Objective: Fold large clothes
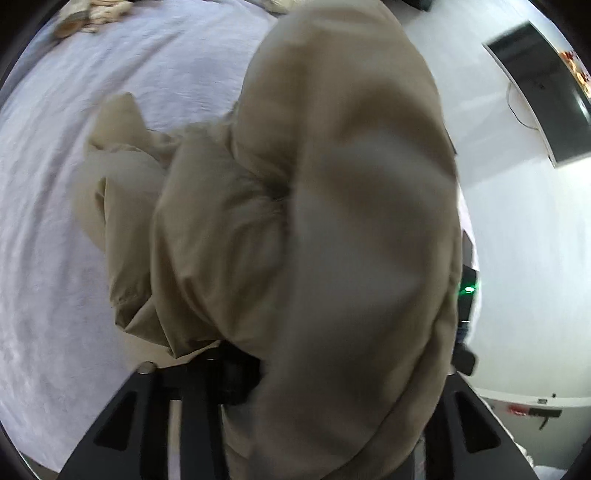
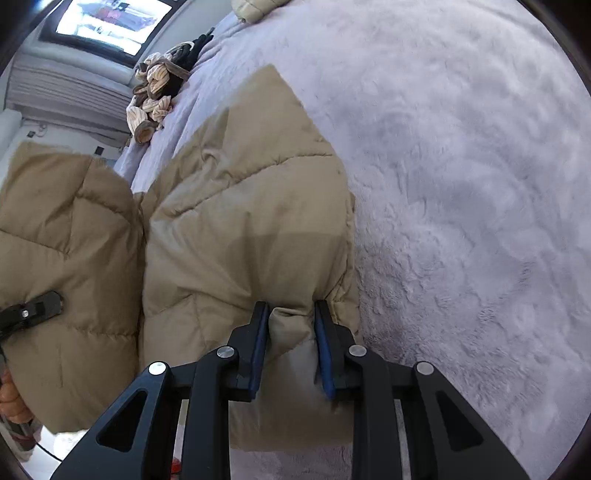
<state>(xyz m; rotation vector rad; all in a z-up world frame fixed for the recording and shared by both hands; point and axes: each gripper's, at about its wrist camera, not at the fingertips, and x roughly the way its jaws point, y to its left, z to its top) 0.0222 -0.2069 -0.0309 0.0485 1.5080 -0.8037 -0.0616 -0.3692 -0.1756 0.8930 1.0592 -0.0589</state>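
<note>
Tan quilted puffer jacket [image 2: 236, 221] held up over a pale lilac fleecy bed cover [image 2: 461, 184].
Right gripper [image 2: 290, 314] pinches a jacket fold; left gripper [image 2: 40, 306] seems clamped too, fingertips buried in blurred fabric, so unclear.

Right gripper [image 2: 290, 332]: black linkage arms, silver rivets, blue pads [image 2: 258, 347].

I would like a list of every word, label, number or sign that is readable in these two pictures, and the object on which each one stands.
No text can be read in either view.
White box: a red and black label, too blurred to read.
Wall screen: a picture only, no legible words.
Beige puffer jacket: no label or brand visible.
</note>
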